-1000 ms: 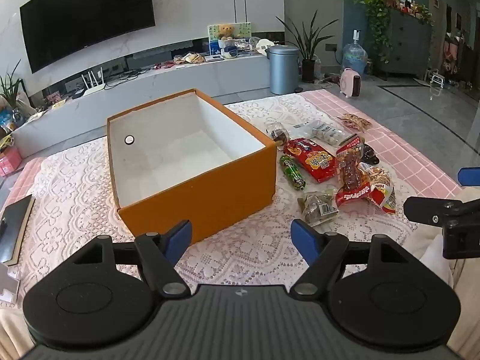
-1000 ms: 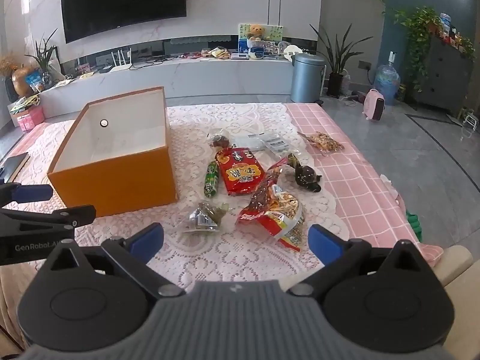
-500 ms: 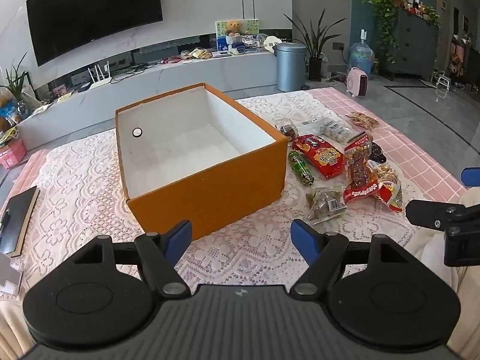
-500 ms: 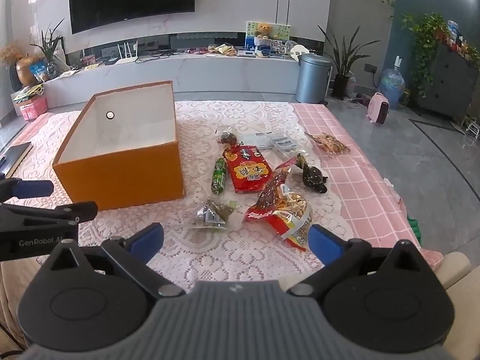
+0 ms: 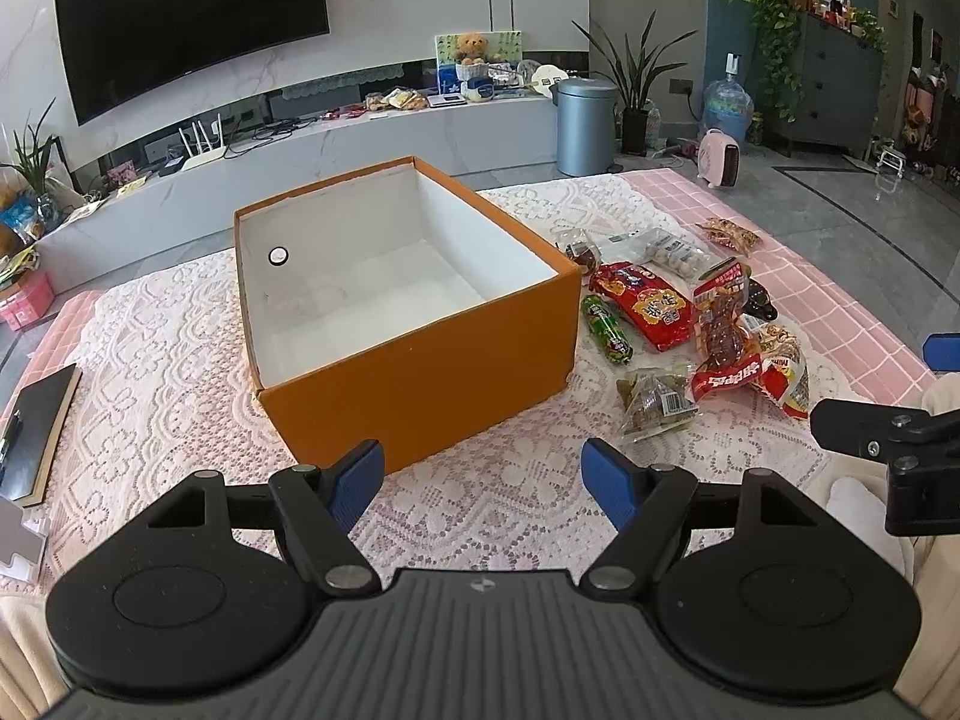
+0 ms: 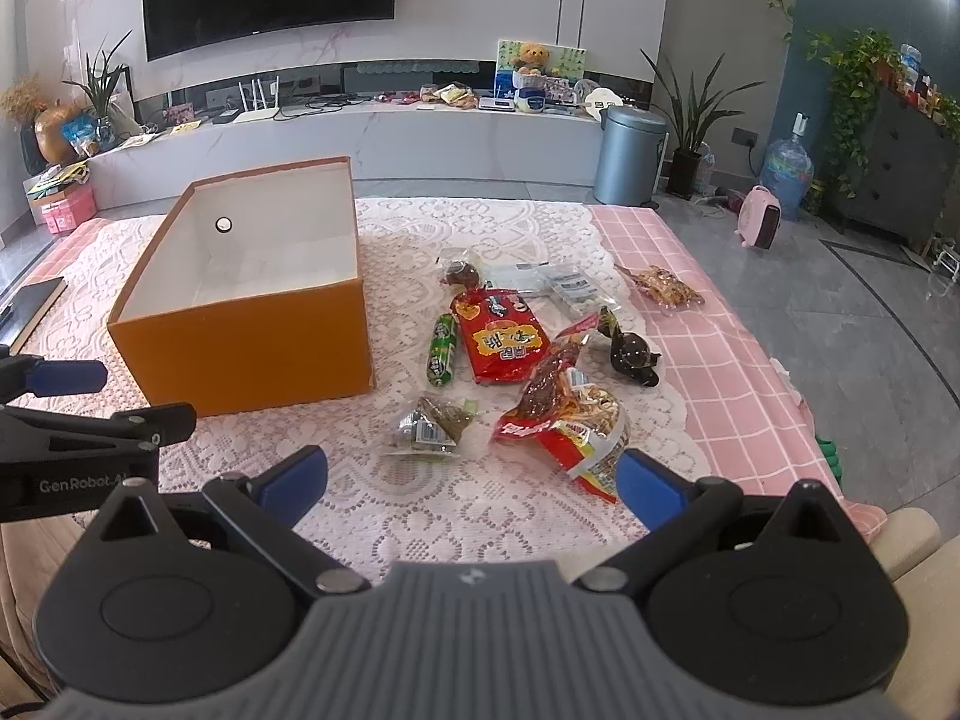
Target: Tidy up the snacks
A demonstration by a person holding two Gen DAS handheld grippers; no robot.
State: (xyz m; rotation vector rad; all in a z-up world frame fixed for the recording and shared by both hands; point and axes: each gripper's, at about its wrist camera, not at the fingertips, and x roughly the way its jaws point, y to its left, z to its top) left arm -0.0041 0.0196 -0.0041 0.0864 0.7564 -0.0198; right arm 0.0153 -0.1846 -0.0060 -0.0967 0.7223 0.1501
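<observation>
Your left gripper (image 5: pixel 483 474) hovers with its blue pads spread wide and empty, just short of the orange box (image 5: pixel 420 354), which stands open on the lace tablecloth (image 5: pixel 150 360). Your right gripper (image 6: pixel 471 483) is likewise spread and holds nothing, low over the near snacks (image 6: pixel 510 354), which lie scattered just right of the box: a green roll (image 6: pixel 441 350), a red packet (image 6: pixel 503 336) and a clear pouch (image 6: pixel 429 423).

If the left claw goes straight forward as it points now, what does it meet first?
Probably the near wall of the orange box, which lies straight beyond the open left claw. Only lace tablecloth shows between them, though depth is uncertain.
</observation>
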